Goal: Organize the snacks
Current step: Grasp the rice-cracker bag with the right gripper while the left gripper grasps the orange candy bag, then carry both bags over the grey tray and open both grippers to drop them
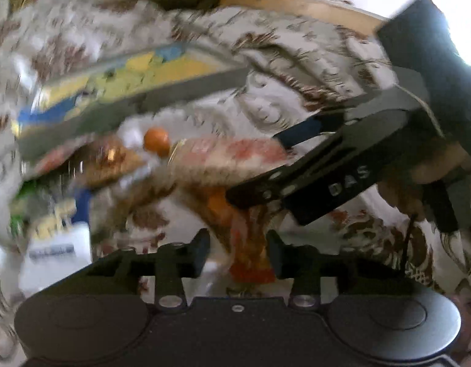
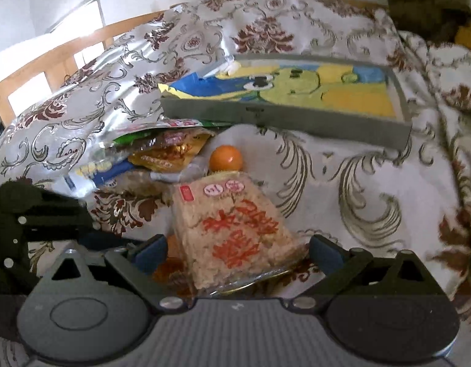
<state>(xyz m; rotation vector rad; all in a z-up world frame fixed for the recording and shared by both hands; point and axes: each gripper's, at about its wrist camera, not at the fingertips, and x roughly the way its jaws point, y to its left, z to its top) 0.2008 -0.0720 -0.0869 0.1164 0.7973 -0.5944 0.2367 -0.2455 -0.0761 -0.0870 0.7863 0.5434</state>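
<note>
My right gripper (image 2: 237, 252) stands wide open around a clear packet of rice cakes (image 2: 235, 229) with red lettering, and narrow gaps show at both pads. In the blurred left wrist view the right gripper (image 1: 255, 166) reaches in from the right over that packet (image 1: 229, 156). My left gripper (image 1: 238, 250) has an orange-red packet (image 1: 250, 257) between its fingers. Its right finger (image 1: 276, 253) is at the packet and a gap shows on the left. An orange fruit (image 2: 225, 157) lies just beyond the rice cakes. A pile of snack packets (image 2: 162, 153) sits to their left.
A grey tray (image 2: 284, 122) with a yellow, green and blue cartoon lining lies behind the snacks on the floral bedspread (image 2: 373, 183). A white box (image 1: 58, 253) sits at the left. A wooden bed frame (image 2: 52, 52) runs along the far left, and a dark bundle (image 2: 428, 0) lies at the top right.
</note>
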